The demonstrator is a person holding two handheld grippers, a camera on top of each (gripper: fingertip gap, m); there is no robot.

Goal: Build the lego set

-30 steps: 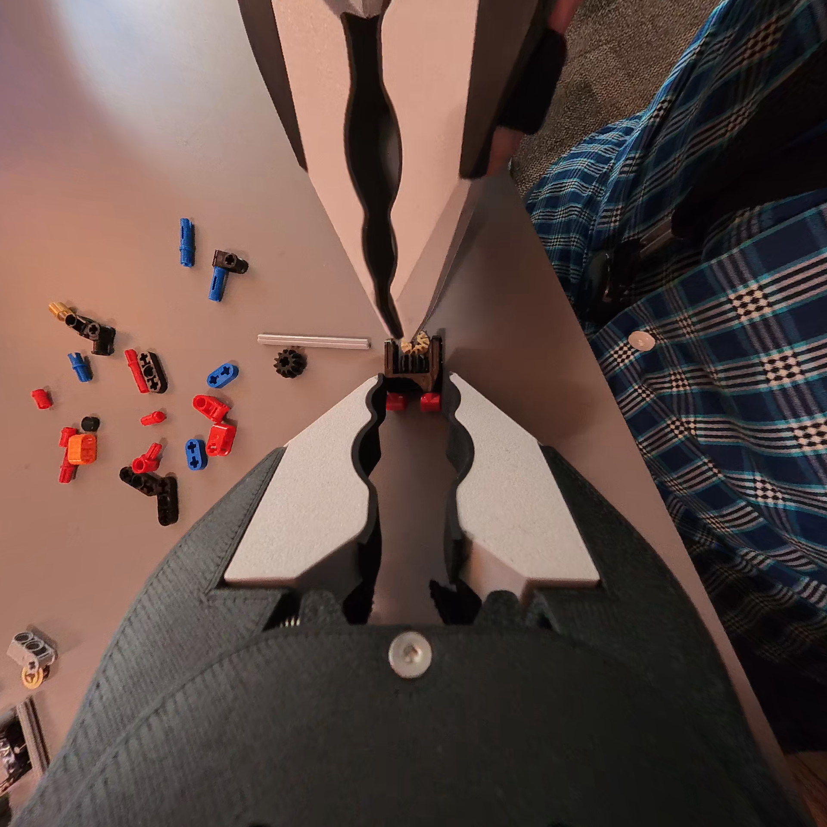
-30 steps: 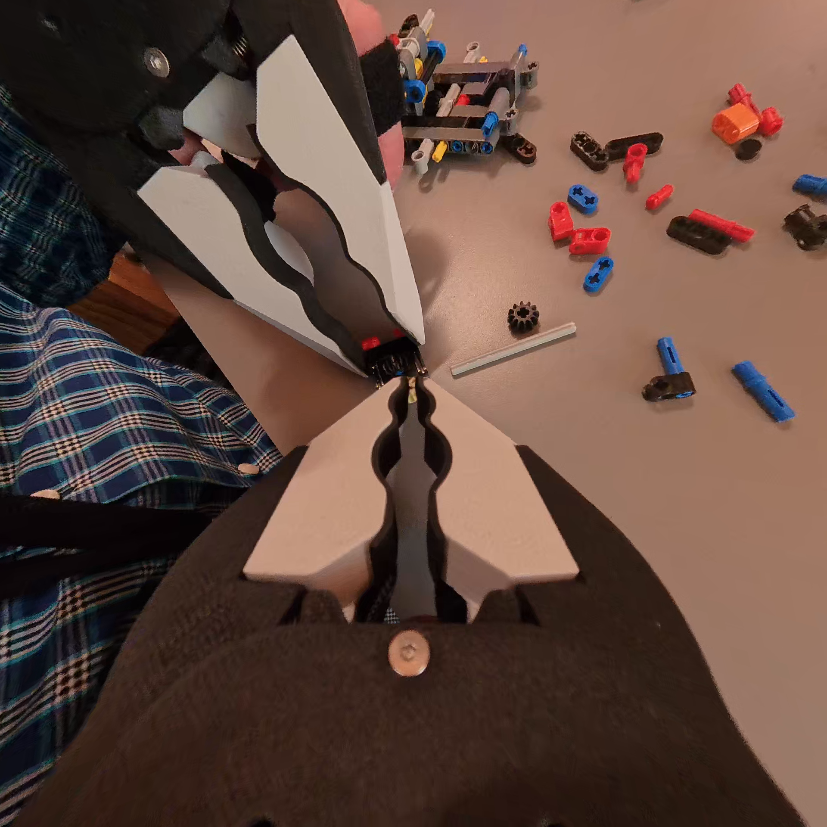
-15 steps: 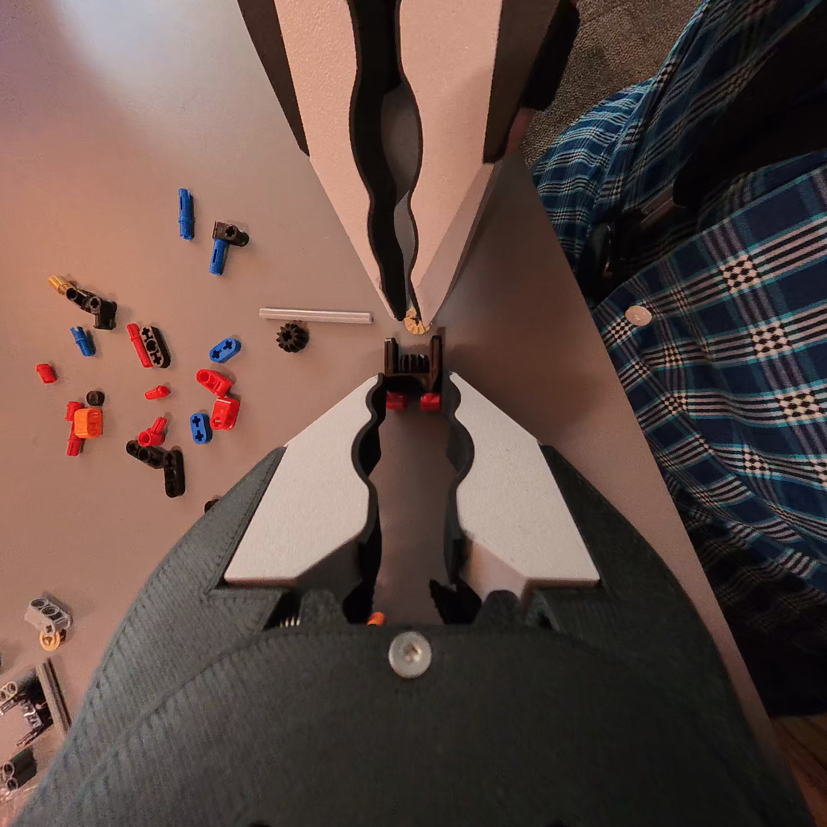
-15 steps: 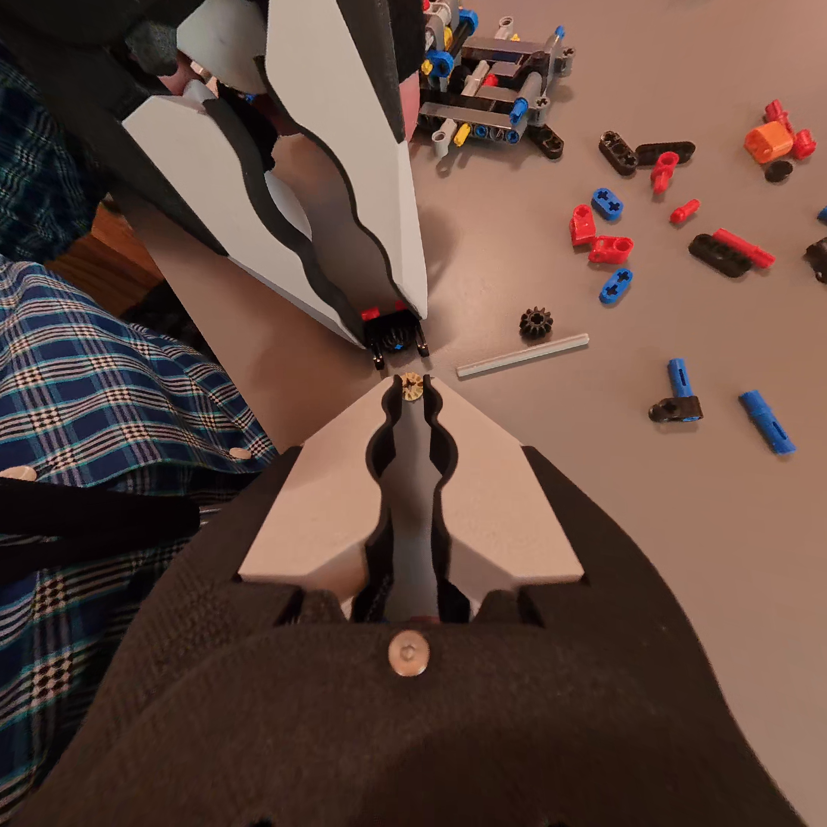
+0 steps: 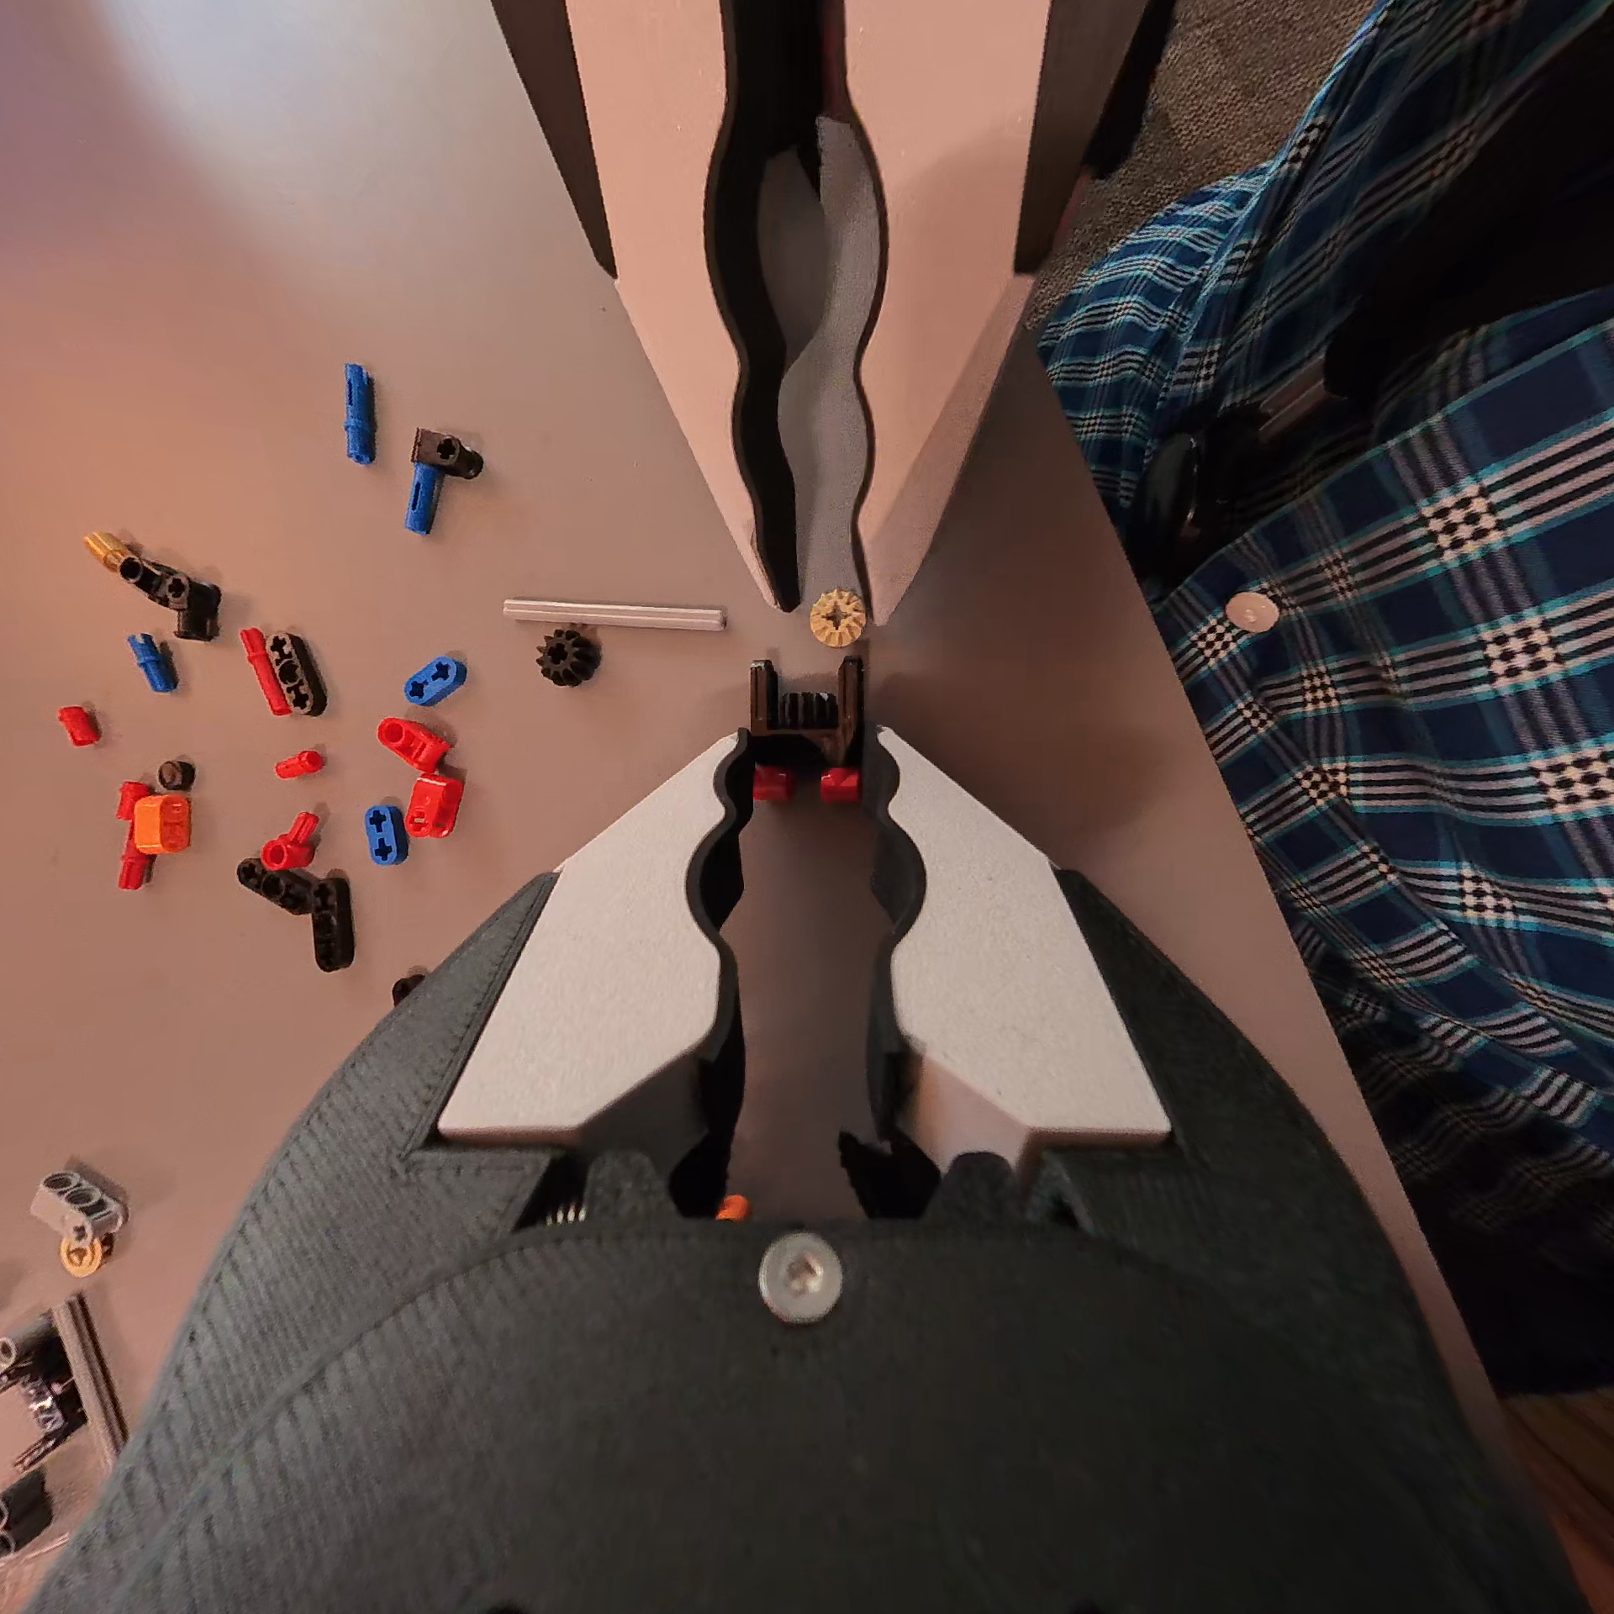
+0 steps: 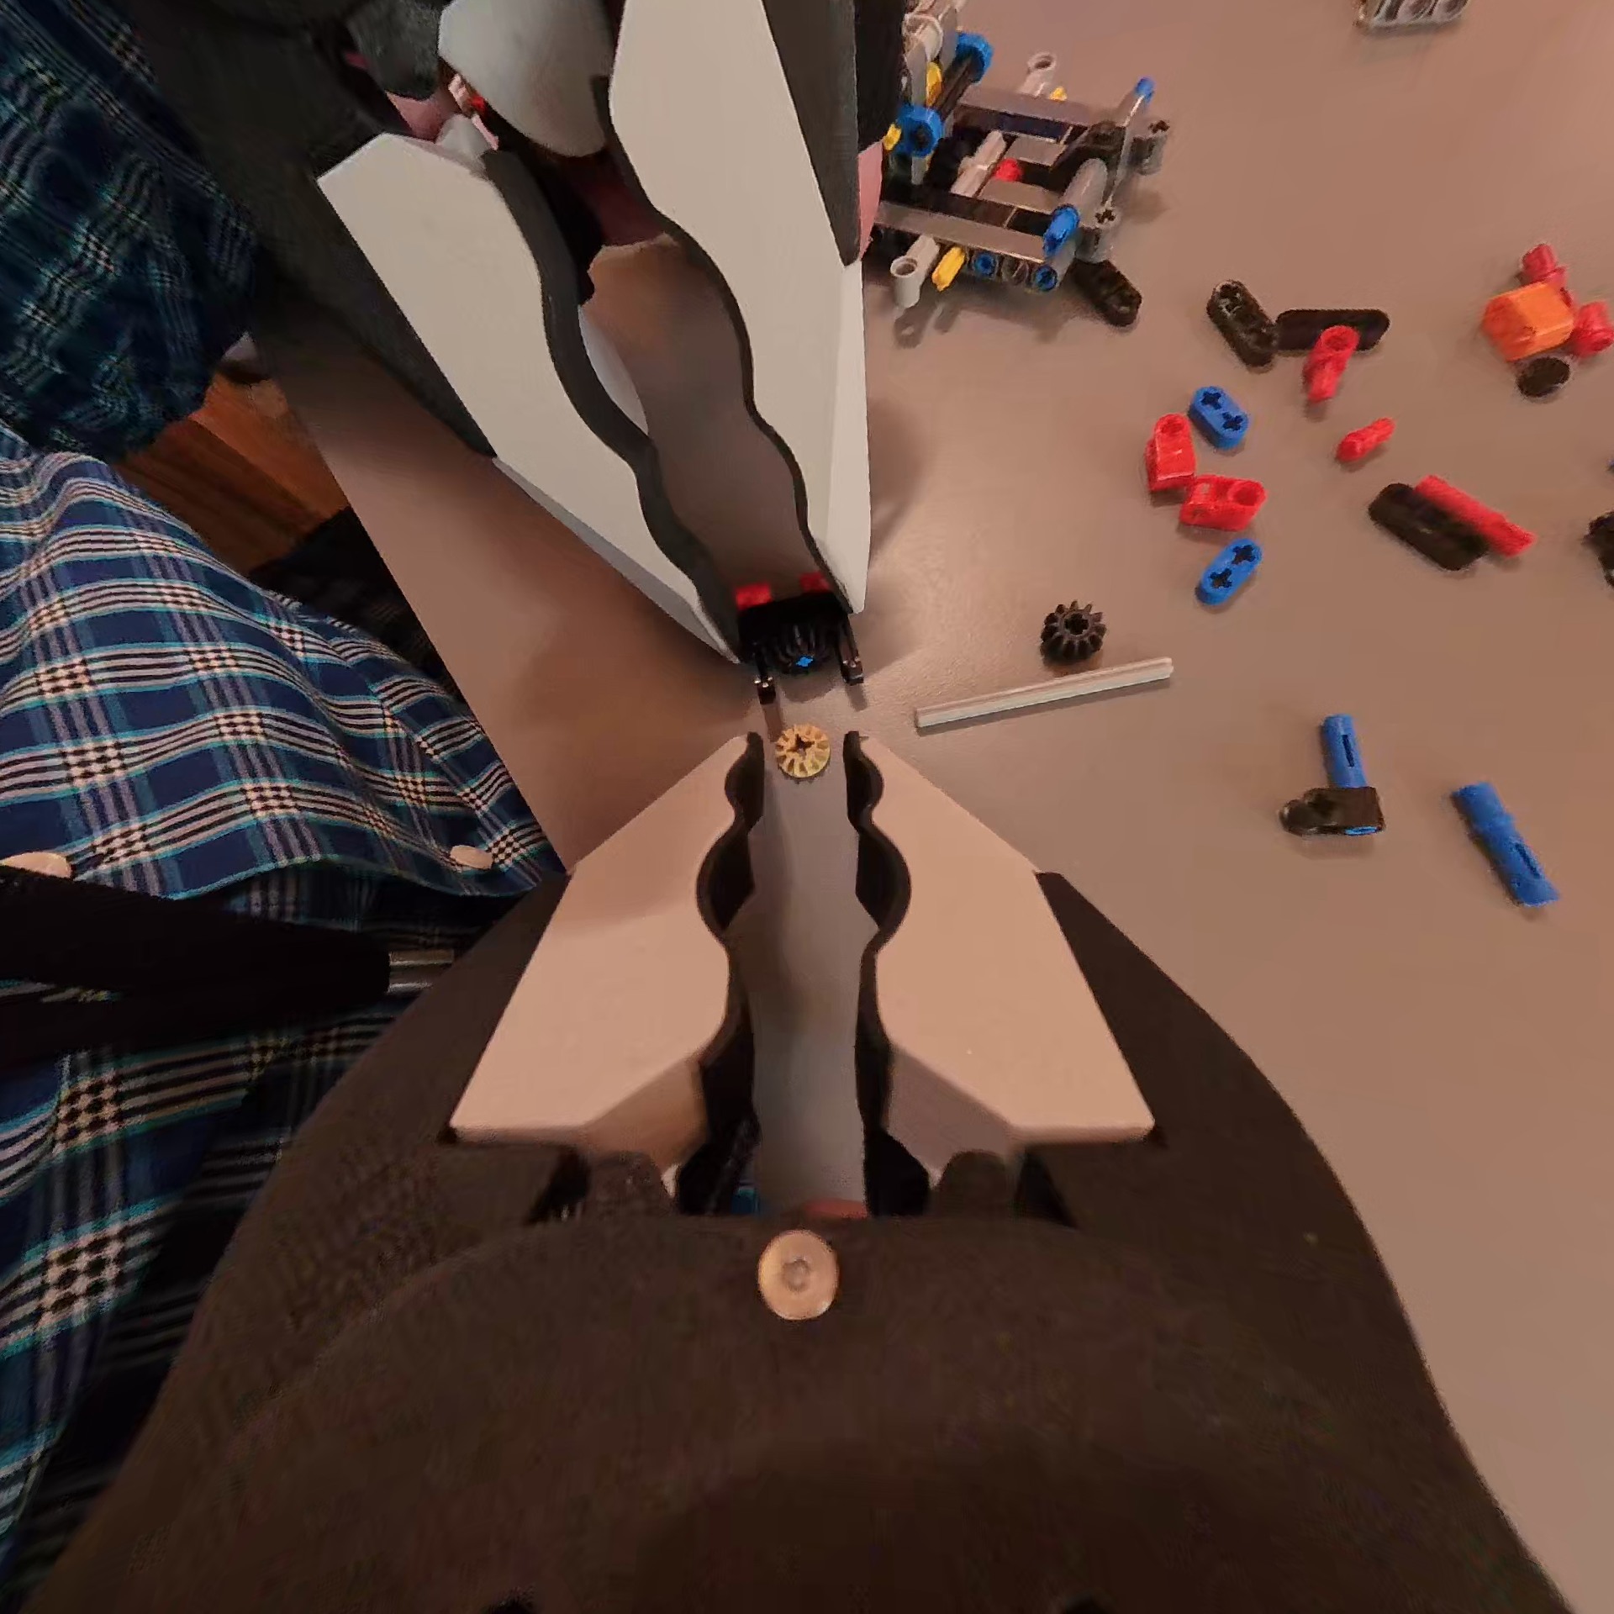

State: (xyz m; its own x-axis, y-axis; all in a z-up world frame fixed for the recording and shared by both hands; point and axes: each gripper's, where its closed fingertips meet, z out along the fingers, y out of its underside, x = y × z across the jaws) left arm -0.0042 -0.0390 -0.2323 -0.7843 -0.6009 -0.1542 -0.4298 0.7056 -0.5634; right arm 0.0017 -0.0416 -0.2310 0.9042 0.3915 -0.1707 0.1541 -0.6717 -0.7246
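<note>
My left gripper point(image 5: 808, 751) is shut on a small black frame point(image 5: 805, 712) with a black gear inside and two red pins at its back. It holds the frame low over the table. It also shows in the right wrist view point(image 6: 799, 629). My right gripper point(image 6: 799, 751) faces it tip to tip, with its jaws a little apart. A tan gear point(image 6: 802, 751) lies flat between the fingertips, cross hole up, touching neither finger. In the left wrist view the tan gear point(image 5: 837, 618) sits just beyond the frame's open end.
A black gear point(image 5: 568, 657) and a grey axle point(image 5: 614, 614) lie close by on the table. Several red, blue and black loose parts point(image 5: 410, 769) are scattered beyond. A part-built chassis point(image 6: 1004, 201) stands farther off. A person's plaid shirt point(image 5: 1397, 699) is past the table edge. My left and right fingertips are right by each other.
My right gripper was shut on the tan gear at the frame's mouth. It has backed off and opened, and the gear now lies flat between its tips. The left gripper has held still.
</note>
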